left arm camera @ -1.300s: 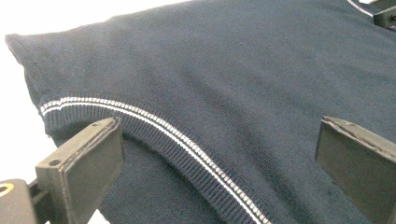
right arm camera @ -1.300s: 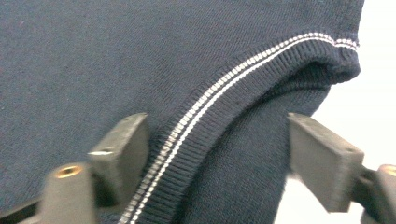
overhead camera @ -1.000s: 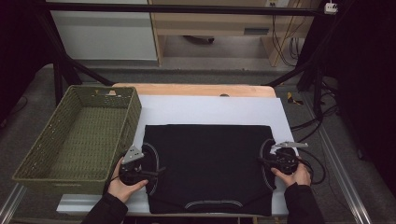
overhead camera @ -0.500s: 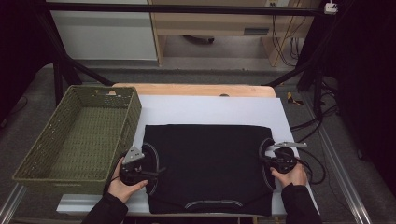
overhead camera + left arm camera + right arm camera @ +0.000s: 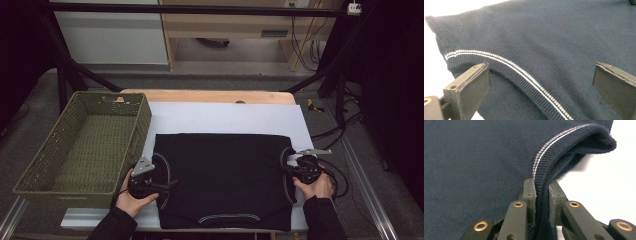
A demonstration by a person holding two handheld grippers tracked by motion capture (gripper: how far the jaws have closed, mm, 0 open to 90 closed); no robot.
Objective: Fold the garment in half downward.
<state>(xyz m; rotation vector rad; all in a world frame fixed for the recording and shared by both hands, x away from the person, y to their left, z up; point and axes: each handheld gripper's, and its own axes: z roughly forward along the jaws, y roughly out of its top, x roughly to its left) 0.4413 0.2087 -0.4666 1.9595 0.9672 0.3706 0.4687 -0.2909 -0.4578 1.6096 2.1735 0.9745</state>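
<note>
Right gripper has just pinched the ribbed armhole edge of the dark knit striped-trim garment, left gripper spread over its side; next clamp left, then fold

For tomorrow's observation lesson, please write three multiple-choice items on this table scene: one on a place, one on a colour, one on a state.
1. Where does the green basket stand relative to the dark sweater?
A. To its left, seen from the high view
B. On top of it
C. To its right

2. What colour is the thin stripe along the sweater's ribbed edge?
A. Red
B. White
C. Yellow

3. How do the jaws of the right hand-held gripper stand?
A. Wide open above bare table
B. Closed on the basket's rim
C. Closed on the sweater's ribbed edge

Answers:
1 A: the high view shows the basket at the table's left end, beside the sweater.
2 B: the left gripper view shows a pale white line on the ribbing.
3 C: the right gripper view shows the ribbed edge pinched between both jaws.
</note>
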